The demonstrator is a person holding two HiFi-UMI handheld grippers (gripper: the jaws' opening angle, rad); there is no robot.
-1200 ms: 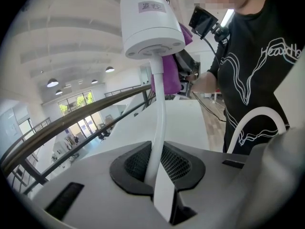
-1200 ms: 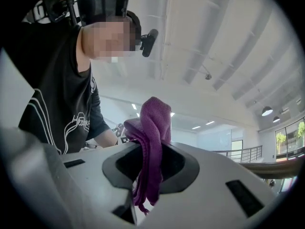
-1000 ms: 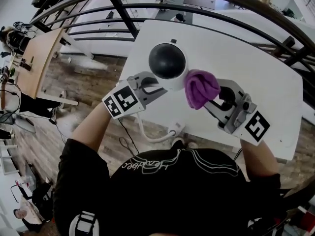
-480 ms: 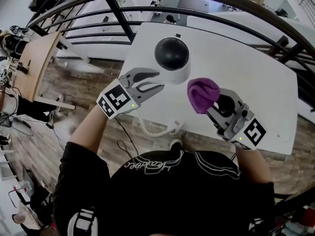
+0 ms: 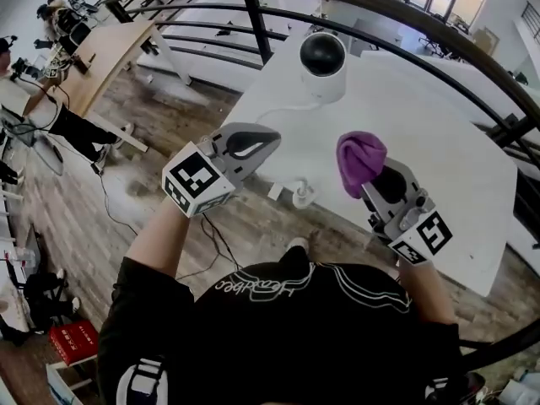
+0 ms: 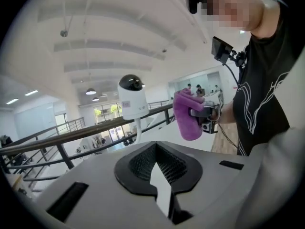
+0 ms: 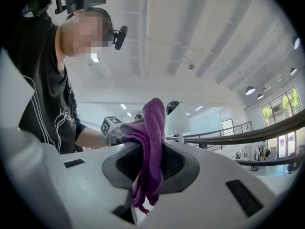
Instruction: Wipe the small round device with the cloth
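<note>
**Dome device stands alone at the far end of the tabletop, with the cloth held back near the person**

The small round device [image 5: 323, 64] sits upright, dark dome up, on the far part of the white tabletop [image 5: 439, 167], well apart from both tools. Its white cord [image 5: 274, 112] trails toward the near edge. The right hand-held gripper [image 5: 377, 184] is clenched on the bunched purple cloth [image 5: 360, 160]. The left hand-held gripper [image 5: 272, 142] has just closed its jaws together on nothing. Likely risks: with nothing steadying it, a wiping push could slide or tip the device toward the table edge. The cloth, pinched by a fold, could pull loose under pressure, and the cord could snag. Count: one device, one cloth, one cord, two hand-held grippers.
</note>
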